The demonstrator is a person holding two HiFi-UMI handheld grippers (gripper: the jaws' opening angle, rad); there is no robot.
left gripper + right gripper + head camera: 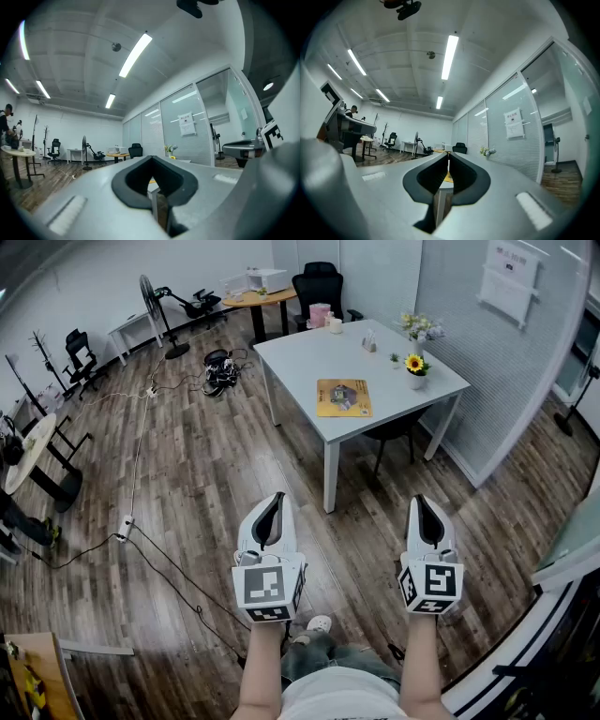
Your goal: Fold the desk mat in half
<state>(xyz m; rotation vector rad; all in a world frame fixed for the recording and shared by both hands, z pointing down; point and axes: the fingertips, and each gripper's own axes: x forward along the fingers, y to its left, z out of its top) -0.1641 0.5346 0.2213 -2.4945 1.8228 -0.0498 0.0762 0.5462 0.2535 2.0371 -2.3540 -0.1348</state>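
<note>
Zero folding is showing so far: I am logging the task as not yet begun, with the whole fold left to do.

Nearest to the camera, the person is holding both tools out at waist height over the wood floor [187, 484]. The left hand-held gripper [274, 501] is pointing forward with its jaws drawn together at the tips. Its own view is confirming this [151, 158]: the tips are meeting and nothing is sitting between them. The right hand-held gripper [427, 503] is reading the same, tips closed on each other [448, 153] and carrying nothing. Neither one is touching anything.

Beyond them, a cable [159, 563] is trailing across the floor to the left.

Further out, well apart from both tools, the white surface [300, 357] is standing. The desk mat [344, 397], yellow, is lying flat and fully spread near the surface's front edge. A potted sunflower [416, 367] is sitting just beside it to the right.

I am judging that the person is going to have to walk up to the surface and open the jaws before any edge of the mat is within reach.
</note>
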